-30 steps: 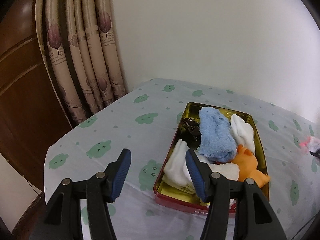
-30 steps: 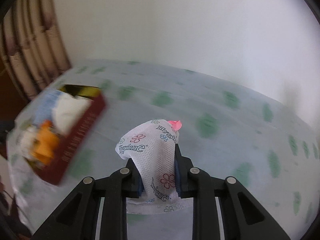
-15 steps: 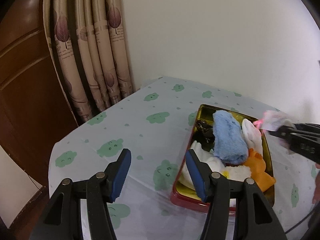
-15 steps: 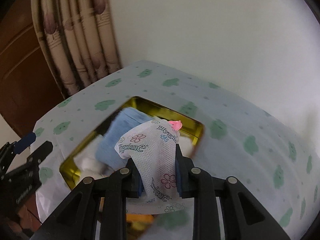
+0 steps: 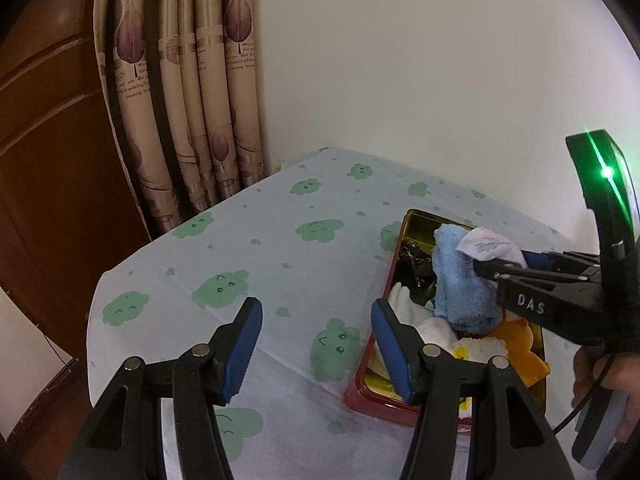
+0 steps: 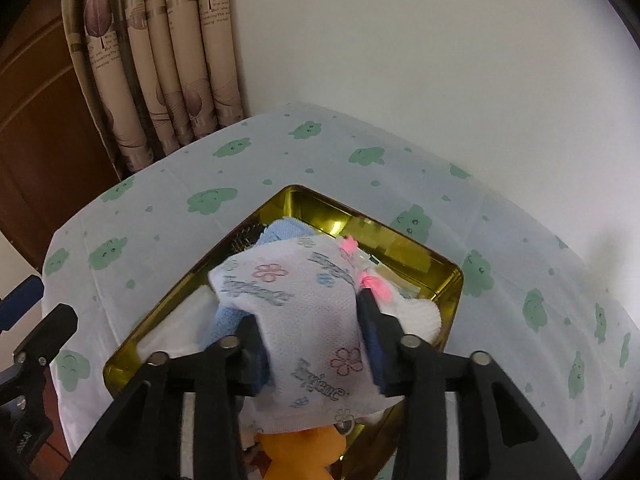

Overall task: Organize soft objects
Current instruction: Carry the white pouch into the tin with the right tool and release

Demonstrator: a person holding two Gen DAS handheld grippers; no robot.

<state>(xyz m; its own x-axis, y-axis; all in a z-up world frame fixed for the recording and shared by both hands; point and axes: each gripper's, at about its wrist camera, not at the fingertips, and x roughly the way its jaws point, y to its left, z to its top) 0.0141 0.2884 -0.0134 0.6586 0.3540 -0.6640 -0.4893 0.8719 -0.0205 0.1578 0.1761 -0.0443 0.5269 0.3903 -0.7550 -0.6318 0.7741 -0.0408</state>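
A gold tin with red outer walls [image 5: 384,398] [image 6: 448,280] sits on the table. It holds a blue towel [image 5: 460,284] [image 6: 280,232], white cloths [image 5: 408,308], a dark item [image 5: 416,258] and an orange plush toy [image 5: 520,344] [image 6: 304,456]. My right gripper [image 6: 310,324] [image 5: 480,268] is over the tin, jaws wider than before around a white flower-print tissue pack [image 6: 304,320] [image 5: 488,246] lying on the blue towel. My left gripper [image 5: 316,320] is open and empty, left of the tin above the tablecloth.
The table wears a white cloth with green cloud prints [image 5: 280,248]. Beige leaf-print curtains [image 5: 192,88] and a brown wooden door [image 5: 48,160] stand at the back left. A white wall [image 5: 400,60] is behind the table.
My right gripper carried the tissue pack over the tin, lowered it onto the blue towel and widened its jaws. My left gripper stayed open and drifted left and back.
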